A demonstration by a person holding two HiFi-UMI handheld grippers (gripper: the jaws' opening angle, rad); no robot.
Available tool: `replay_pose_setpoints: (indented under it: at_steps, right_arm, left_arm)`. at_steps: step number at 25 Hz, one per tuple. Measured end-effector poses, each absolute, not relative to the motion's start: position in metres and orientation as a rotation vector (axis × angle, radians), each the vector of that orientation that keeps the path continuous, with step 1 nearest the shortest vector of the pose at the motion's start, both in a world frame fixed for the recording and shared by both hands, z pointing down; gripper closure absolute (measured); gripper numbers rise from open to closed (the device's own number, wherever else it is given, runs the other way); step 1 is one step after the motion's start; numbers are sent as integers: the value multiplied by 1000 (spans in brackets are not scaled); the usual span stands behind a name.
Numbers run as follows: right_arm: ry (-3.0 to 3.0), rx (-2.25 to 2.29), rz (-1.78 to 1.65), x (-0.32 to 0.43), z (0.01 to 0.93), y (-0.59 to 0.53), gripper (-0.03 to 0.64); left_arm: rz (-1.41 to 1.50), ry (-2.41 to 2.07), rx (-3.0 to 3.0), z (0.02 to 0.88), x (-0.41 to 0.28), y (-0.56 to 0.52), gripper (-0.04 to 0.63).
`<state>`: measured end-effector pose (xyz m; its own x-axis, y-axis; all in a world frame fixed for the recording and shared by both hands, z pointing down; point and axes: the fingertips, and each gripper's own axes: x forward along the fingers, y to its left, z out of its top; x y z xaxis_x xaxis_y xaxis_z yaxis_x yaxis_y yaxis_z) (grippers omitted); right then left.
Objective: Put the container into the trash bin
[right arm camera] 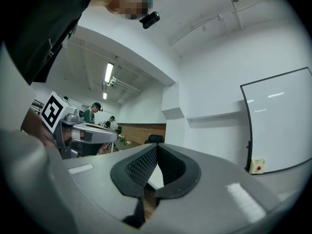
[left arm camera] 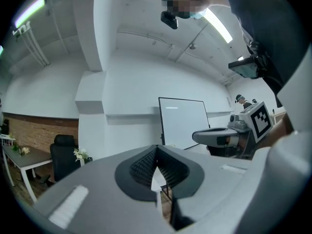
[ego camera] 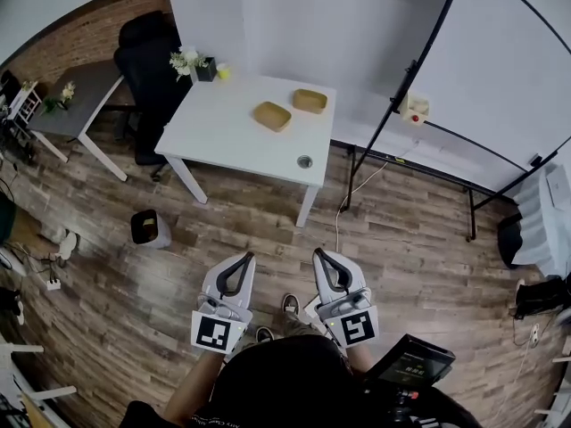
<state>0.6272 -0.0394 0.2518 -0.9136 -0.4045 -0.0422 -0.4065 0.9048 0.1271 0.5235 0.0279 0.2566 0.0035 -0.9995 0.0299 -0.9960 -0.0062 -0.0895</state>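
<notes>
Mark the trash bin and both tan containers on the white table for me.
trash bin (ego camera: 161, 239): head view, on its pale side wall.
nearer container (ego camera: 271, 116): head view, middle of its bare hollow.
farther container (ego camera: 310, 101): head view, middle of its bare hollow.

Right tongs (right arm camera: 155, 152) closed, empty.

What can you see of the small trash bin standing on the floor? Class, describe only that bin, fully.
The trash bin is small and round, with a dark rim, a pale grey-looking outer wall and no lid. It stands upright on the wood-plank floor, to the left of the white table and apart from it. Something brownish shows inside, too small to identify. Only the floor touches it.
</notes>
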Motion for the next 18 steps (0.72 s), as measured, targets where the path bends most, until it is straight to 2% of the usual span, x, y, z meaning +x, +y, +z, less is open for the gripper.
replay_pose_setpoints:
  at_steps: [12,18]
  right_arm:
    - [3149,-577,175,600,278,-138,606]
    - [3172,-604,202,554,287,-170,604]
  left_arm:
    - [-111,2276,-2179,266,495,-58,594]
    - [-54,2281,-2193,276,444,-88,594]
